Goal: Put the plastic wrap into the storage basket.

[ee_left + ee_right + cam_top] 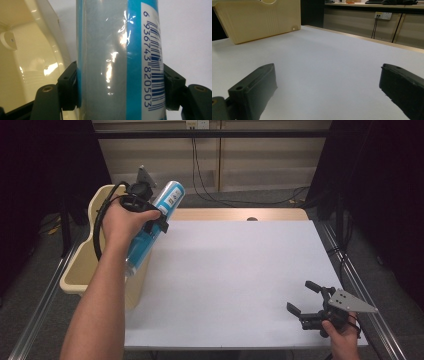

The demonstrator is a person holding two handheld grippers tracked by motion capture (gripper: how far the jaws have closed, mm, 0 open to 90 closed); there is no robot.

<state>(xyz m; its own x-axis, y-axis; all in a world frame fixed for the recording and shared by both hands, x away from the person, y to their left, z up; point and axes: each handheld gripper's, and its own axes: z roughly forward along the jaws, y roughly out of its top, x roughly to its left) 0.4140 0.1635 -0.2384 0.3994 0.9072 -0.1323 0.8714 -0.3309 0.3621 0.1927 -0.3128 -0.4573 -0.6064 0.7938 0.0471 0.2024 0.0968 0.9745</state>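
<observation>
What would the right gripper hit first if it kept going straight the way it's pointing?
Probably the cream bin. The right gripper, fingers open, points low across the bare white table toward it; depth is hard to judge.

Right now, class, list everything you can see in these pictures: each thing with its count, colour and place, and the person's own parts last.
Tube: one, blue and silver with a white barcode label, held tilted above the bin's table-side rim.
Bin: one, cream plastic, at the table's left edge.
Table: one, white top with wooden far edge.
Wall socket: one, white, on the far wall, black cables hanging below.
Left gripper: one, black, shut on the tube.
Right gripper: one, black, jaws open, at the table's near right corner.
Forearms: two, entering from below.
</observation>
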